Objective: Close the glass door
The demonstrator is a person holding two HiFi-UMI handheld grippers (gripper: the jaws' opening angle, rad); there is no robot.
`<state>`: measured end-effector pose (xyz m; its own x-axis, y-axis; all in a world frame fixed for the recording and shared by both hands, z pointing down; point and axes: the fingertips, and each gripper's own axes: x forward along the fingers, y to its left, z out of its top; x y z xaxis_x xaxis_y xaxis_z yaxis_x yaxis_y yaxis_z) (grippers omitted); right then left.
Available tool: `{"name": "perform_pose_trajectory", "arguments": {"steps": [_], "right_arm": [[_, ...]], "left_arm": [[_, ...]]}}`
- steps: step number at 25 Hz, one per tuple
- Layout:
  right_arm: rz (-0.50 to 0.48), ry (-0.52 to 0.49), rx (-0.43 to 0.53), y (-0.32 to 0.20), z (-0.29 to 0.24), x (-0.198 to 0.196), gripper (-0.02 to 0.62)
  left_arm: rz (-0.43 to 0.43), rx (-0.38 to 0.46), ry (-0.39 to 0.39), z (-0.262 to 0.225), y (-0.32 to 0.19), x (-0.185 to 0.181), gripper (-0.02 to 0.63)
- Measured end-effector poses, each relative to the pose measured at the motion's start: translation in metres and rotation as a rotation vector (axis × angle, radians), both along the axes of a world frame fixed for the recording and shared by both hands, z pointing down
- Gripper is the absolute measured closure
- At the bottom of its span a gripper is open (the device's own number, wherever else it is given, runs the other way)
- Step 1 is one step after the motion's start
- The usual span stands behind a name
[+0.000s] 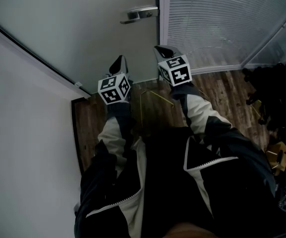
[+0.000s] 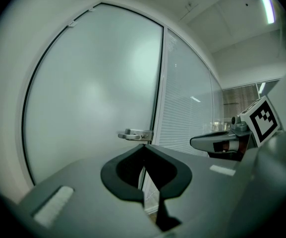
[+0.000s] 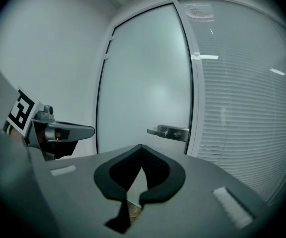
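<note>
The frosted glass door [image 1: 83, 24] fills the upper left of the head view, its handle edge lying against the frame. Its metal lever handle [image 1: 139, 14] points left. My left gripper [image 1: 118, 63] is held out toward the door below the handle, jaws shut and empty. My right gripper [image 1: 163, 51] is beside it, near the door's edge, also shut with nothing in it. The left gripper view shows the door [image 2: 93, 98], the handle [image 2: 135, 134] just above my closed tips [image 2: 143, 147], and the right gripper [image 2: 217, 143]. From the right gripper view, the handle [image 3: 168, 131] sits ahead of the shut tips [image 3: 142, 147].
A glass panel with white blinds [image 1: 222, 24] stands right of the door. A white wall [image 1: 19, 123] runs along the left. Dark wood floor [image 1: 157, 103] lies below. Black gear [image 1: 276, 98] and a cardboard box [image 1: 277, 155] are piled at the right.
</note>
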<state>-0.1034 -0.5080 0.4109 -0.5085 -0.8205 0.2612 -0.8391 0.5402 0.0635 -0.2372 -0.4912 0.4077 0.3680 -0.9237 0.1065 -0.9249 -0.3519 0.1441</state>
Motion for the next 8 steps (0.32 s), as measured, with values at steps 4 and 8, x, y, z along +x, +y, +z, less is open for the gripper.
{"name": "perform_pose_trajectory", "arguments": {"steps": [4, 8], "right_arm": [[-0.007, -0.002, -0.003, -0.003, 0.0004, -0.0038, 0.595], [-0.014, 0.005, -0.001, -0.0034, -0.0024, -0.0058, 0.594]], "left_arm": [[-0.001, -0.004, 0.001, -0.0002, -0.0027, -0.0008, 0.601], [0.001, -0.004, 0.001, -0.0016, -0.0039, -0.0006, 0.601]]}}
